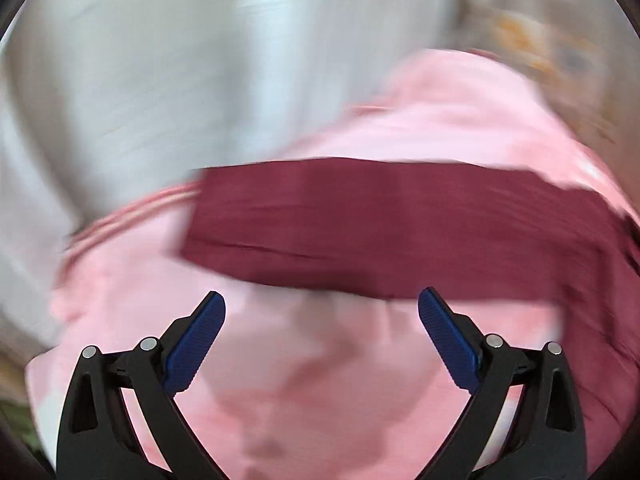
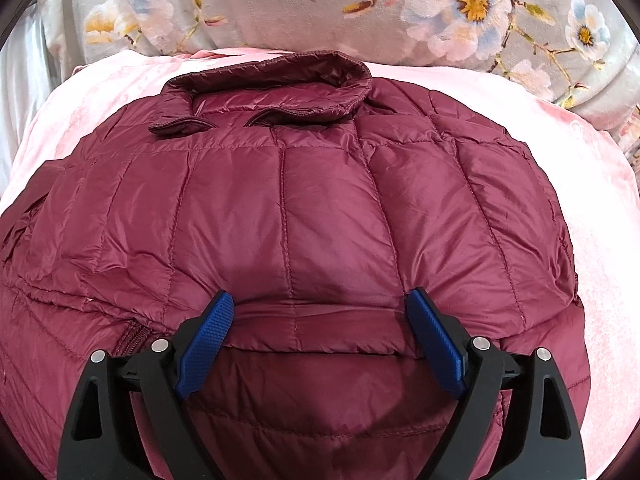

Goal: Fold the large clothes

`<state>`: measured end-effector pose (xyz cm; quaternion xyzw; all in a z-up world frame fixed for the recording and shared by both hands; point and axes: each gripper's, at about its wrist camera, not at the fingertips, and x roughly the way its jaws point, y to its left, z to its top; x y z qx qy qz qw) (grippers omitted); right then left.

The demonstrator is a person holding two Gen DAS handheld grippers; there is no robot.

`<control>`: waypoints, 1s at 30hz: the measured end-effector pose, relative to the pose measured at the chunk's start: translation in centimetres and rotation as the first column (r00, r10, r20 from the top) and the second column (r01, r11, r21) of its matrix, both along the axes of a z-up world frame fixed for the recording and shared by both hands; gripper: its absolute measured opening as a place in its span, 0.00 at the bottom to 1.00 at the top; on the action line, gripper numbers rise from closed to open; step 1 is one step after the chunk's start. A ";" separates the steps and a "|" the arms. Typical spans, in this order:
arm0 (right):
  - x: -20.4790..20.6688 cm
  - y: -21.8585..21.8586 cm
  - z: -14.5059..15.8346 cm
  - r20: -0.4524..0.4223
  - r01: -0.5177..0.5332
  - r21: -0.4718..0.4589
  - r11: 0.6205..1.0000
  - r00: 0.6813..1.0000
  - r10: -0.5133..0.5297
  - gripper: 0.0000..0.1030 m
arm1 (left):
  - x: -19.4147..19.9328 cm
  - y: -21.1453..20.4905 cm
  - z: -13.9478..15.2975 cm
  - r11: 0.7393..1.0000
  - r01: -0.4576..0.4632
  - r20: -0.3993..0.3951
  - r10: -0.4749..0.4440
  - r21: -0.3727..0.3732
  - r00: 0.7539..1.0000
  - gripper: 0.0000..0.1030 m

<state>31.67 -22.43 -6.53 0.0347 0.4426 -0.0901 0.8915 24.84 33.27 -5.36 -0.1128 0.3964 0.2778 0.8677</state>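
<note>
Right gripper spread wide, nothing clamped, pads straddling the folded hem of maroon puffer jacket; collar far side, long axis running straight ahead. Left gripper wide, empty, over pink blanket; jacket ahead. Blanket margin free right.

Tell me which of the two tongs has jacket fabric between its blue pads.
The right tongs: a folded edge of the maroon jacket lies between its open pads. The left tongs hang open over the pink blanket.

Left-wrist view motion-smeared; maroon jacket cut off at frame's bottom and left.
</note>
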 end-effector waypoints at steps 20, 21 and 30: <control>-0.1 0.1 0.0 0.002 0.001 -0.002 1.000 1.000 -0.001 0.84 | 6.3 -2.5 2.2 0.983 0.080 0.142 -0.057 -0.165 0.988 0.00; -0.1 0.1 0.0 0.002 0.001 -0.002 1.000 1.000 -0.001 0.84 | 6.7 -4.3 3.2 0.982 0.123 0.158 -0.100 -0.145 0.982 0.00; -0.1 -0.1 0.1 0.004 0.001 0.008 1.000 1.000 -0.001 0.84 | 9.0 -26.4 8.6 0.813 0.580 0.244 -0.553 -0.050 0.797 0.00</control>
